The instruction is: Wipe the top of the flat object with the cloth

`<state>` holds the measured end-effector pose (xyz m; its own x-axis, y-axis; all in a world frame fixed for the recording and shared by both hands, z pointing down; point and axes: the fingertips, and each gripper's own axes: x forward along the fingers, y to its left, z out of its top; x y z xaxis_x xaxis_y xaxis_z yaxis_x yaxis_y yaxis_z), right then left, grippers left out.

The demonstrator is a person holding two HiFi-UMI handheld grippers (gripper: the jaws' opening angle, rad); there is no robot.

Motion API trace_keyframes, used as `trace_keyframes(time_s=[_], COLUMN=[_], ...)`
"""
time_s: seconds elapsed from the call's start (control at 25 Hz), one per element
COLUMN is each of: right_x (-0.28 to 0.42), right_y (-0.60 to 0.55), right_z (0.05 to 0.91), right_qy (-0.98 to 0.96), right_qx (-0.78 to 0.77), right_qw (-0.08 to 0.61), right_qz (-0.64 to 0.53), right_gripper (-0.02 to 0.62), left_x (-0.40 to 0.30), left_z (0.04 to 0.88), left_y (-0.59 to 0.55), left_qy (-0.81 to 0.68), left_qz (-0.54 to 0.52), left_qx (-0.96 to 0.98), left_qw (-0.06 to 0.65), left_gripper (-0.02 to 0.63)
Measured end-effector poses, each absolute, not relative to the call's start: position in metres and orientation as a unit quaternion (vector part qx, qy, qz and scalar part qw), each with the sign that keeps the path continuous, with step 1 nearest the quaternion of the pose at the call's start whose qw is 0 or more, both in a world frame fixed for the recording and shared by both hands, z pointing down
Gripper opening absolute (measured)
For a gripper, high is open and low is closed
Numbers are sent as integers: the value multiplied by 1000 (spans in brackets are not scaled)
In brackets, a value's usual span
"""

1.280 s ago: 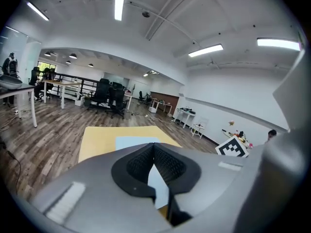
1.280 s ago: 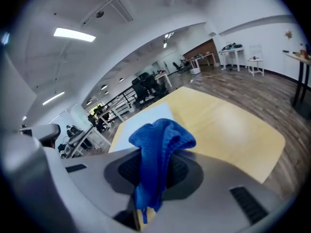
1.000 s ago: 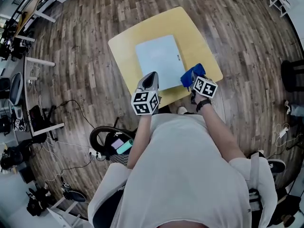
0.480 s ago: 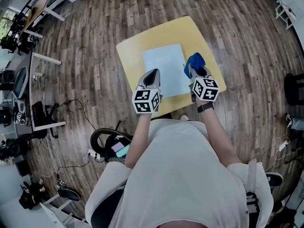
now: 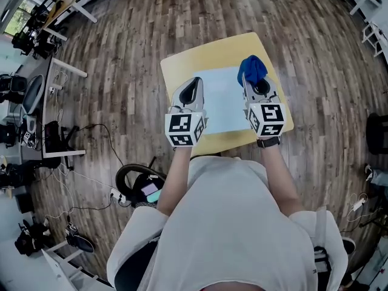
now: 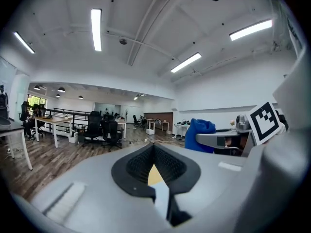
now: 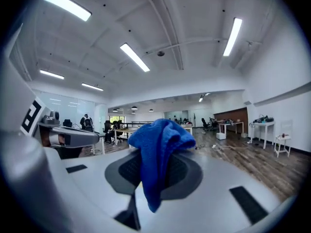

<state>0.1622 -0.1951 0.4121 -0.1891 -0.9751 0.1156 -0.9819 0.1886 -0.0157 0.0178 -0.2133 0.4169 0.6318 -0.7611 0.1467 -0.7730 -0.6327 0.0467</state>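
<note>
Right tongs (image 5: pixel 254 83) pinch the cloth (image 5: pixel 251 67) over the sheet's (image 5: pixel 225 102) far corner on the counter (image 5: pixel 188 65). Left tongs (image 5: pixel 193 85) are closed, empty. Best lower until it flattens, then sweep evenly.

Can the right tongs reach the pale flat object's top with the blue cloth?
Probably yes: the right tongs hold the blue cloth beside the pale blue flat board, whose top lies mostly bare.

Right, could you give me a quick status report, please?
Left gripper shut, empty. Right gripper shut on blue cloth, at flat sheet's right edge; contact unclear. Nothing else on table.
</note>
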Motion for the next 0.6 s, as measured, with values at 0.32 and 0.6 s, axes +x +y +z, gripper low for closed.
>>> trace_keyframes(time_s=[0.32,0.6], right_x=[153,154], right_y=[-200,-206], right_z=[390,391], right_qy=[-774,-773], right_qx=[632,632], right_qw=[47,53], right_qz=[3,2], right_gripper=[71,71], left_x=[19,26], left_z=[399,398], left_y=[-217,-226], left_qy=[-428,-425], left_qz=[35,33], left_qx=[902,904], left_qw=[39,35], left_gripper=[9,9])
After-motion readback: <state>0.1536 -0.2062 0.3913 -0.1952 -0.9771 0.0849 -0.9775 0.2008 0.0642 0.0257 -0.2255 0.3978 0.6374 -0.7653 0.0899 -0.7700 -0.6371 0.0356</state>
